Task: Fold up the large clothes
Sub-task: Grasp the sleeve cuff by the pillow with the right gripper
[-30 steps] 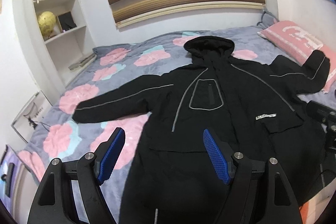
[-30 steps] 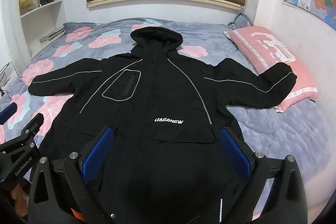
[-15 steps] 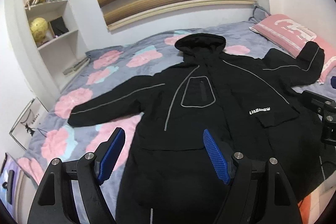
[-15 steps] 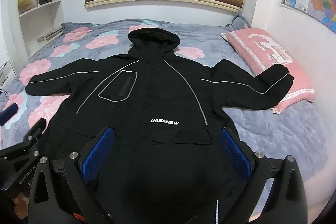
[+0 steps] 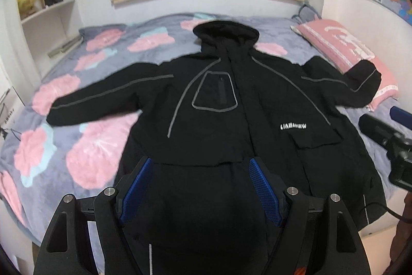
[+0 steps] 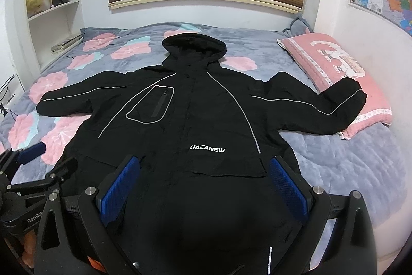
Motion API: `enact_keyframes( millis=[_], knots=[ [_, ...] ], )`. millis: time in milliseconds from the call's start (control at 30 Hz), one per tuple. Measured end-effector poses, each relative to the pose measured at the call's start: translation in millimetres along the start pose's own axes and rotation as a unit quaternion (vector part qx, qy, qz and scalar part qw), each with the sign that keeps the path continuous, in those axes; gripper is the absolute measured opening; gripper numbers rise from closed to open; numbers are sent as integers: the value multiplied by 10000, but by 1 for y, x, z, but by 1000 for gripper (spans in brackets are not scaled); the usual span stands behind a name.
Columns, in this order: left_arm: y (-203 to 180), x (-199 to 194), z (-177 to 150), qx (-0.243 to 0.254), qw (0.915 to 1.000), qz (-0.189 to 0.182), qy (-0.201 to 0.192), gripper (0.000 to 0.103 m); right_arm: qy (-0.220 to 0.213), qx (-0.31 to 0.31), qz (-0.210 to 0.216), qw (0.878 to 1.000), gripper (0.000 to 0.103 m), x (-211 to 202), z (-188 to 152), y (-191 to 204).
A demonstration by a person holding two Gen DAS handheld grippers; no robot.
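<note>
Black hooded jacket [image 6: 195,125] lies spread flat on the flowery grey bed [image 6: 347,166], hood at twelve o'clock. Left gripper [image 5: 199,187] and right gripper [image 6: 203,187] gape, holding nothing. It's probably soft, puffy, slippery; grab a sleeve cuff.

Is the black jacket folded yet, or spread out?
Spread out. The black hooded jacket with grey piping lies front-up on the floral bedspread, both sleeves outstretched, one cuff resting on the pink pillow; no fold visible.
</note>
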State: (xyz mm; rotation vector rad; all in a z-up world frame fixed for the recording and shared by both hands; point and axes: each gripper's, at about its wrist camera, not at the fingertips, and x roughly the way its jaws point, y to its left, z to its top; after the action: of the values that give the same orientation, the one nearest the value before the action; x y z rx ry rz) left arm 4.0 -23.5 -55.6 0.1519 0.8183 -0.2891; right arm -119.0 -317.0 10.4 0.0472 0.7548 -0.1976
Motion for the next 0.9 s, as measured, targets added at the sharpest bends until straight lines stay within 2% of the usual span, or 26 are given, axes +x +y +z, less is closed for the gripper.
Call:
enact_keyframes(
  millis=[133,267,400,533,600,700,900],
  knots=[
    [-7,11,0,-25,9998,57,184,78,19,32,-91,10000,102,6,0,-5],
    [-25,16,6,190,9993,1,308,78,68,159,-127,9998,102,13,1,-20],
    [-37,17,15,-45,9989,-440,185,78,29,201,-226,9995,102,18,5,-38],
    [-55,23,31,-106,9992,-343,-171,78,-62,300,-332,9990,102,23,13,-67],
    [-68,30,37,-51,9993,-311,-210,78,-135,351,-392,9985,102,26,18,-85],
    [-94,46,47,132,9992,-365,-65,78,-222,503,-410,9976,102,34,25,-123],
    [-159,78,81,536,9973,-479,-119,78,-523,929,-623,9923,102,58,43,-236]
  ],
)
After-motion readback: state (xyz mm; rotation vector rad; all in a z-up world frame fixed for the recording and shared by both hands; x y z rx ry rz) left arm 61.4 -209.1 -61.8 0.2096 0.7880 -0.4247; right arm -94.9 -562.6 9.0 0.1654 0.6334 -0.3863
